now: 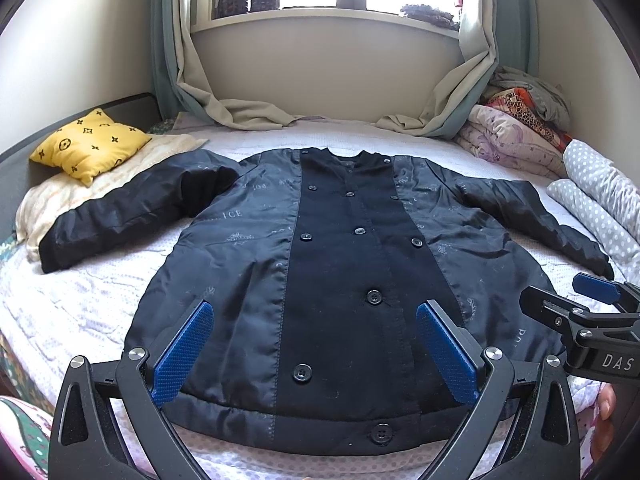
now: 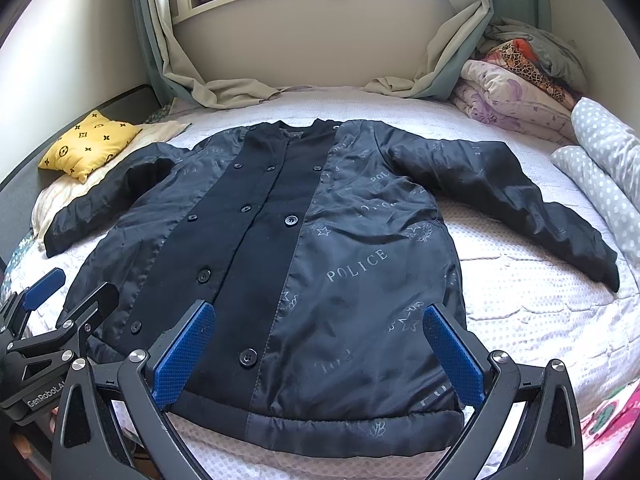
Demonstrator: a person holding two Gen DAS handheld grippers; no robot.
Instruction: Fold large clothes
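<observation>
Though spread flat, jacket point(image 1: 320, 280) just beyond both parted grippers.

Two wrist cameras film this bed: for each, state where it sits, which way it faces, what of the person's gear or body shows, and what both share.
Left wrist: sits on the left gripper at the foot of the bed, faces the window across the jacket's buttoned middle; jaws open, the right gripper and a fingertip show at right.
Right wrist: sits on the right gripper, faces likewise over the jacket's right half; jaws open, left gripper at left.
Shared: jacket, yellow pillow, window.
</observation>
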